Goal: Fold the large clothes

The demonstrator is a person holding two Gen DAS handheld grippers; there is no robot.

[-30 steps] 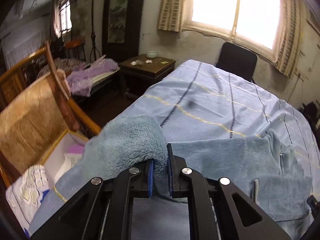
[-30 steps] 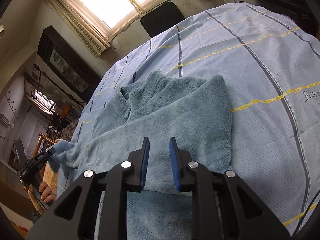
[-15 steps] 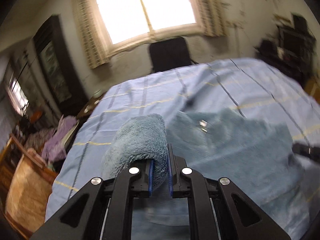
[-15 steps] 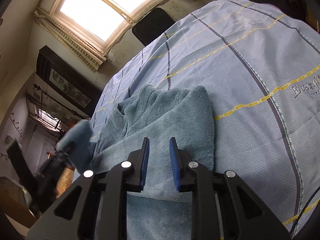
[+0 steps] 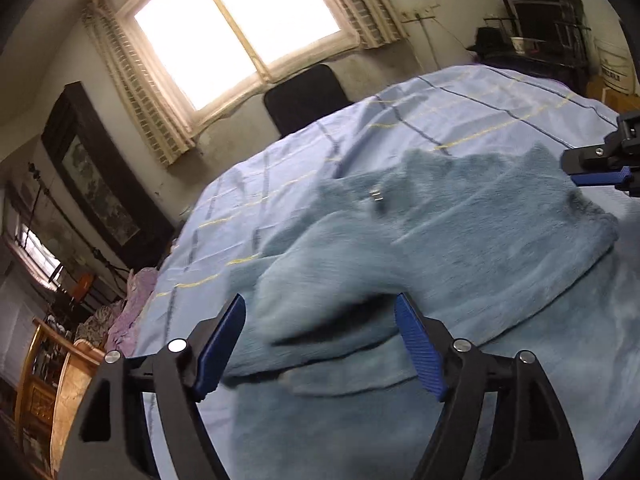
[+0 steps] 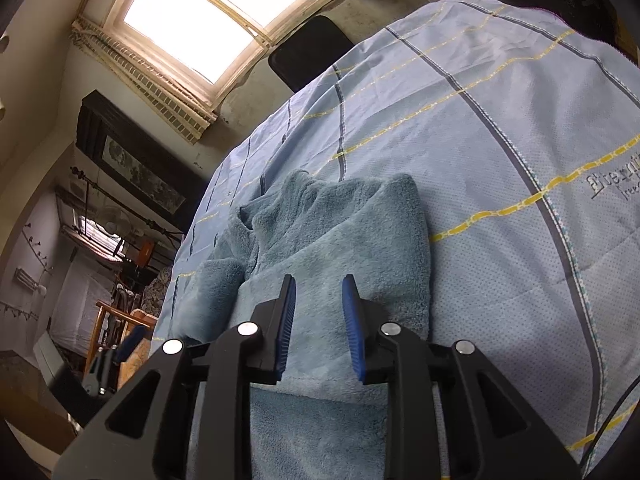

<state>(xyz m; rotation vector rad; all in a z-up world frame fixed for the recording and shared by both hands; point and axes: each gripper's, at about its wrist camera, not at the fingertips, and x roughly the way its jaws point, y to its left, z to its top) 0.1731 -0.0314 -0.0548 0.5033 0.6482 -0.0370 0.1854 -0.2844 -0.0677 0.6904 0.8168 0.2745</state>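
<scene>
A blue fleece garment [image 6: 344, 240] lies partly folded on the checked bedspread [image 6: 500, 128], filling the lower centre of both views. The left gripper [image 5: 320, 344] stands with its jaws spread wide and empty, a sleeve fold lying loose between them. The right gripper [image 6: 318, 320] hovers over the garment's middle, jaws parted and holding nothing. The fleece looks thick, soft and floppy, light but bulky, so it will likely sag and bunch; a pinch at a hem edge or corner seems the surest hold.
</scene>
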